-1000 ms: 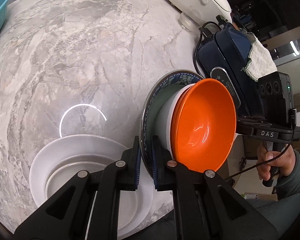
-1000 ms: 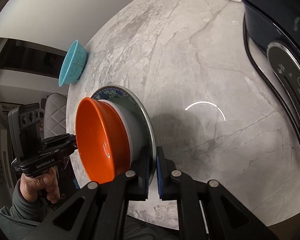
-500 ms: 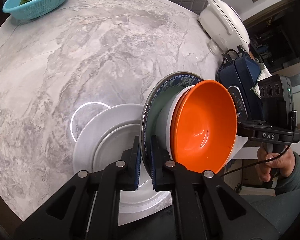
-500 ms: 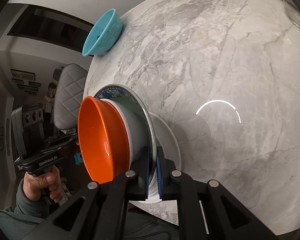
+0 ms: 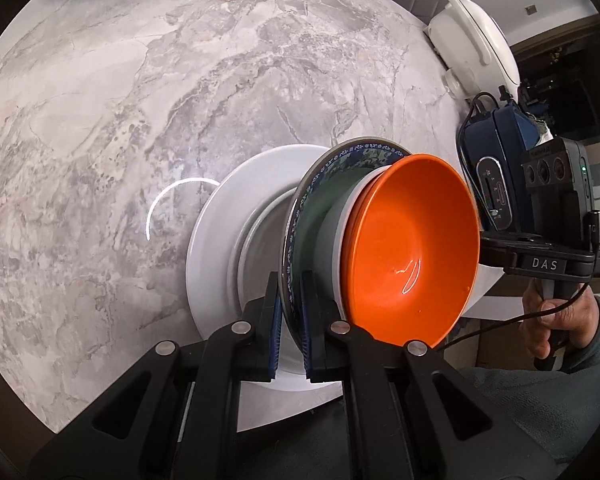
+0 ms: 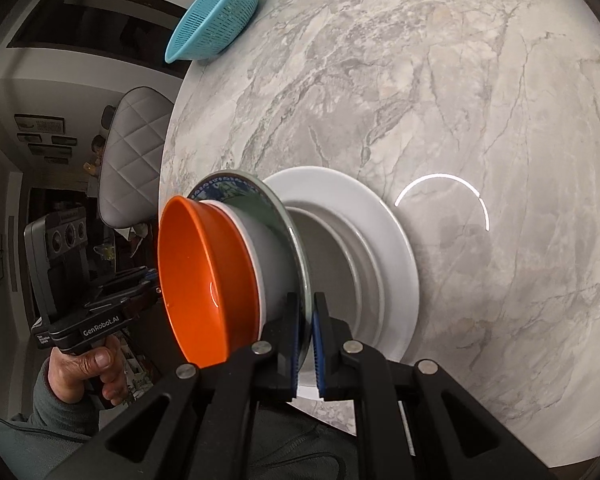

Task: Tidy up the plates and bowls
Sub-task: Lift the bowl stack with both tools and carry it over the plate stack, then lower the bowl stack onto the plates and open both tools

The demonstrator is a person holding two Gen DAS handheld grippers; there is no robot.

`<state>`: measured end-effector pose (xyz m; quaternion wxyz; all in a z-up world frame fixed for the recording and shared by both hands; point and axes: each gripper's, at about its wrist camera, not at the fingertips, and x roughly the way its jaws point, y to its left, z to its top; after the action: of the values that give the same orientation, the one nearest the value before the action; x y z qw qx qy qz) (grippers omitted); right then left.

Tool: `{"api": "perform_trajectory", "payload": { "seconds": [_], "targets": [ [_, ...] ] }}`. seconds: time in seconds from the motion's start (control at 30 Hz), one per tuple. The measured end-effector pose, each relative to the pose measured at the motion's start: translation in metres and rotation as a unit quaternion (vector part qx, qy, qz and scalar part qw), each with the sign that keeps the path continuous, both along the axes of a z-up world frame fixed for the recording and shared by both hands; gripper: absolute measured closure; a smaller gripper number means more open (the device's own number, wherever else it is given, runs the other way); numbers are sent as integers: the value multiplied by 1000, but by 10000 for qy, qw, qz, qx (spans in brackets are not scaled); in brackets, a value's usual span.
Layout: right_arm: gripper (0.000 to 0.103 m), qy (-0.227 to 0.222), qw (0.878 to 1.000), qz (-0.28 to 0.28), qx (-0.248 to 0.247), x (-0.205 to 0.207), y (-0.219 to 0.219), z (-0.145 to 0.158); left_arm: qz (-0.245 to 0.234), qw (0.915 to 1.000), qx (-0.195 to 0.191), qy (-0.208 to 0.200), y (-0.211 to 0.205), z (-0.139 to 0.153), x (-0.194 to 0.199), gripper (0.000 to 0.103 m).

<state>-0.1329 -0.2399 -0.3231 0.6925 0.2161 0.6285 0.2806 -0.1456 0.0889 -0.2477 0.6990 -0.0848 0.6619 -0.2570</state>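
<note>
1. Left gripper (image 5: 291,312) and right gripper (image 6: 306,334) each clamp opposite rims of the blue-patterned plate (image 5: 320,176), held just above the white plate (image 5: 208,240) on the marble table (image 5: 100,120).
2. Bowls are stacked already; setting the stack down remains.
3. Glossy orange bowl (image 5: 412,248) nests in a white bowl (image 6: 268,252).

Round grey-veined marble table (image 6: 440,100) fills the view ahead of the claw. A quilted grey chair (image 6: 134,152) sits off its left edge, framed pictures (image 6: 40,124) on the dim wall beyond; a ring-shaped light reflection (image 6: 444,196) glints right.
</note>
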Motion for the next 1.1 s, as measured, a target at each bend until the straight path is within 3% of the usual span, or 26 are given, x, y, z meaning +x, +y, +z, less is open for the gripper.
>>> {"api": "perform_trajectory", "payload": {
  "seconds": [0.67,1.1],
  "targets": [
    [93,232,9994,31,-244,-10,12,-35,-33,9995,160,253,-2,-42,-9,98],
    [92,126,9994,0,-337,-13,11,-37,48,9998,176,14,-2,-44,-4,95]
  ]
}}
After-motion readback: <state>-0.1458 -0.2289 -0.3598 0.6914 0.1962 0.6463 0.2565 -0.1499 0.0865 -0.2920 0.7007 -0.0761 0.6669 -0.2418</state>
